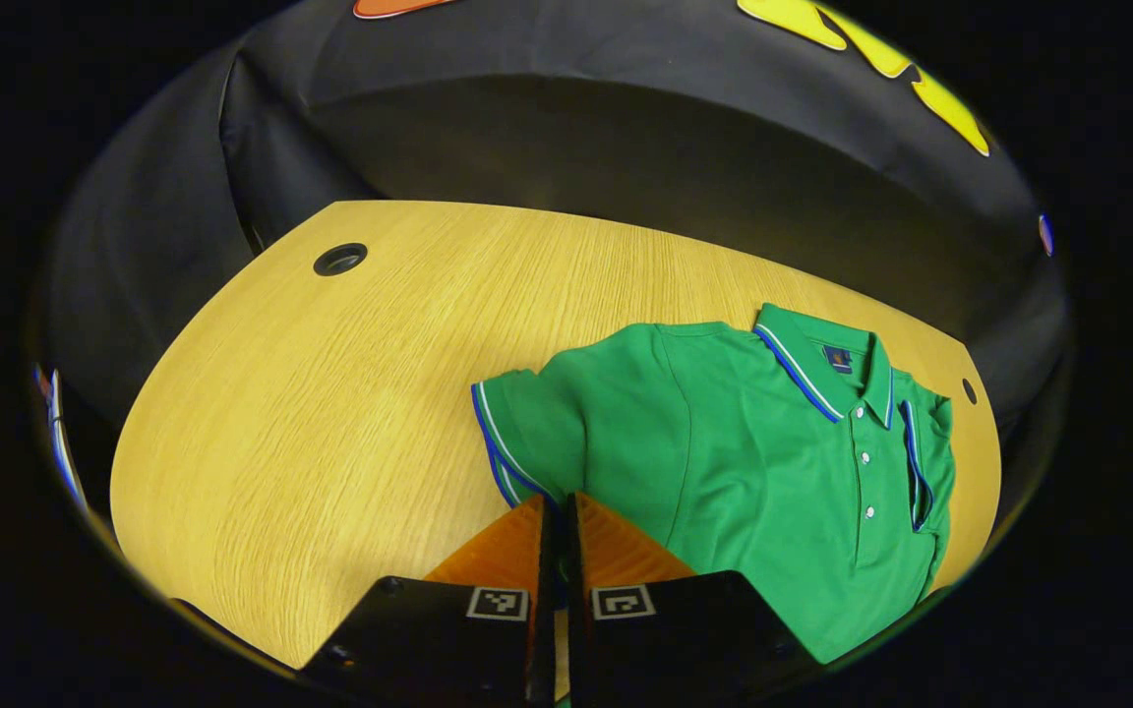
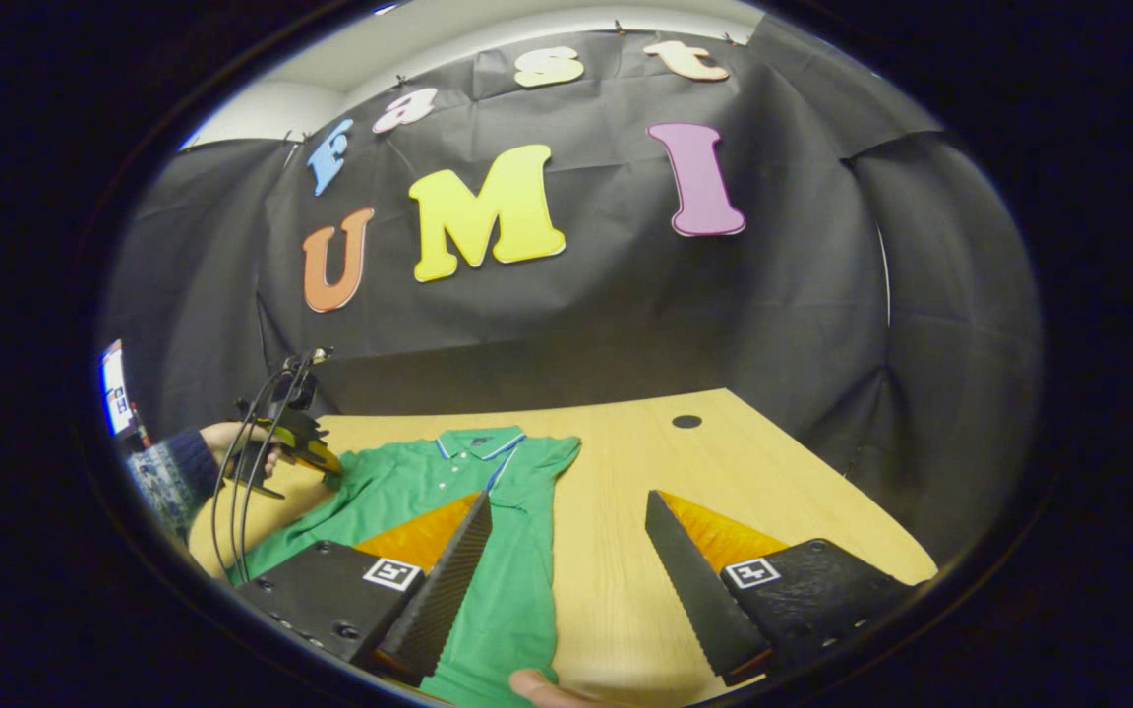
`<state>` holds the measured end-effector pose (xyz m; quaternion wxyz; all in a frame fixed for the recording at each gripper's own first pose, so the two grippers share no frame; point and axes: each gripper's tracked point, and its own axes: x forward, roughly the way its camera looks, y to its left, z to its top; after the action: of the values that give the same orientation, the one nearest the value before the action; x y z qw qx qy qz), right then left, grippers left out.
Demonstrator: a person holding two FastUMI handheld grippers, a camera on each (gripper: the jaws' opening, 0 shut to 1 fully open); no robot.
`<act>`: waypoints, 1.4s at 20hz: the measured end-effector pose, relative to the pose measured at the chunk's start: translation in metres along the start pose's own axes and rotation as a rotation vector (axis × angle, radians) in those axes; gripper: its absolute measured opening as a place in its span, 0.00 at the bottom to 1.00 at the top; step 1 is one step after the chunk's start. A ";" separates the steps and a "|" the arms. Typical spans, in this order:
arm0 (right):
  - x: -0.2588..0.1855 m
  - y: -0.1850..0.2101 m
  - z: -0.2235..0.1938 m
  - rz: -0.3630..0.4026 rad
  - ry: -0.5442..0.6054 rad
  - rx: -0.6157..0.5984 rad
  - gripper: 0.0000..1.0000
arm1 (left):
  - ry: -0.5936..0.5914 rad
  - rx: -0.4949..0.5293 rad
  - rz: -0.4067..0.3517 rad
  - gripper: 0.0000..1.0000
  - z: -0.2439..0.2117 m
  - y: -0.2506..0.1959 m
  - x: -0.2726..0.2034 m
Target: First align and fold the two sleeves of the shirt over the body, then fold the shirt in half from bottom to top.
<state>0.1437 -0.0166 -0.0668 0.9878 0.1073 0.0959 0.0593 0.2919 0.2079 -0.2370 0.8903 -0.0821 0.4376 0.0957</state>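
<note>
A pale wood-grain table (image 1: 330,413) stands before black cloth walls. On it lies a green short-sleeved polo shirt with blue-and-white trim (image 1: 724,462), spread flat and reaching toward the table's right edge in the left gripper view. Its one sleeve (image 1: 527,433) lies spread out (the other is already folded over the body). The left gripper (image 1: 561,506) is closed tight on that sleeve's hem. The right gripper (image 2: 566,516) hovers with fingers wide apart above the shirt's side, holding nothing.
</note>
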 end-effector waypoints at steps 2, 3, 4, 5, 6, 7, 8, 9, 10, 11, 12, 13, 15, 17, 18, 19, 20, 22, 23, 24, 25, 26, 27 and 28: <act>0.000 -0.002 0.002 0.001 -0.003 0.016 0.96 | -0.029 0.020 0.019 0.08 0.009 0.001 -0.010; 0.000 -0.004 0.003 0.001 -0.005 0.024 0.96 | -0.051 0.028 0.015 0.07 0.016 -0.003 -0.016; 0.000 -0.006 0.003 -0.001 -0.004 0.029 0.96 | -0.066 0.041 0.014 0.06 0.022 -0.008 -0.023; 0.000 -0.008 0.004 -0.003 -0.007 0.032 0.96 | -0.074 0.060 0.021 0.06 0.025 -0.012 -0.028; 0.000 -0.010 0.006 -0.006 -0.011 0.037 0.96 | -0.082 0.075 0.021 0.06 0.030 -0.018 -0.033; -0.001 -0.012 0.008 -0.009 -0.015 0.043 1.00 | -0.089 0.088 0.008 0.07 0.032 -0.029 -0.036; -0.002 -0.013 0.008 -0.009 -0.017 0.048 0.96 | -0.090 0.104 -0.004 0.06 0.033 -0.041 -0.038; -0.002 -0.014 0.008 -0.011 -0.017 0.054 0.96 | -0.091 0.126 -0.006 0.07 0.034 -0.052 -0.039; -0.002 -0.015 0.008 -0.012 -0.015 0.059 0.96 | -0.090 0.157 0.002 0.07 0.033 -0.061 -0.037; -0.002 -0.015 0.009 -0.011 -0.016 0.062 0.92 | -0.087 0.195 0.011 0.06 0.032 -0.071 -0.036; -0.003 -0.015 0.009 -0.008 -0.018 0.062 0.92 | -0.084 0.233 0.019 0.07 0.030 -0.083 -0.033; -0.003 -0.015 0.010 -0.008 -0.020 0.058 0.96 | -0.077 0.272 0.030 0.07 0.026 -0.095 -0.029; -0.002 -0.017 0.010 -0.019 -0.025 0.050 0.96 | -0.059 0.333 0.043 0.07 0.018 -0.117 -0.024; -0.003 -0.016 0.011 -0.020 -0.030 0.041 0.96 | -0.041 0.387 0.018 0.10 0.005 -0.145 -0.022; -0.002 -0.016 0.012 -0.022 -0.032 0.036 0.96 | -0.039 0.410 -0.007 0.20 0.001 -0.159 -0.027; -0.003 -0.018 0.011 -0.026 -0.034 0.034 0.96 | -0.044 0.427 -0.026 0.27 -0.006 -0.171 -0.033; -0.003 -0.018 0.011 -0.029 -0.033 0.038 0.96 | -0.060 0.438 -0.038 0.55 -0.006 -0.180 -0.041; -0.004 -0.017 0.009 -0.024 -0.026 0.049 0.96 | -0.118 0.449 -0.049 0.74 0.002 -0.196 -0.064; -0.004 -0.015 0.009 -0.022 -0.025 0.050 0.96 | -0.159 0.451 -0.055 0.77 0.006 -0.200 -0.080; -0.004 -0.014 0.010 -0.021 -0.025 0.044 0.96 | -0.197 0.449 -0.066 0.95 0.009 -0.205 -0.097; -0.006 -0.013 0.010 -0.023 -0.028 0.036 0.96 | -0.229 0.443 -0.076 1.00 0.012 -0.207 -0.111; -0.008 -0.011 0.011 -0.024 -0.033 0.027 0.96 | -0.259 0.435 -0.088 1.00 0.013 -0.210 -0.128; -0.011 -0.009 0.013 -0.023 -0.037 0.019 0.96 | -0.289 0.420 -0.097 1.00 0.014 -0.209 -0.143; -0.014 -0.007 0.014 -0.023 -0.043 0.013 0.96 | -0.321 0.400 -0.106 1.00 0.015 -0.206 -0.158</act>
<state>0.1332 -0.0280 -0.0522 0.9896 0.1137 0.0763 0.0451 0.2587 -0.0042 -0.0901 0.9506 0.0889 0.2962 -0.0278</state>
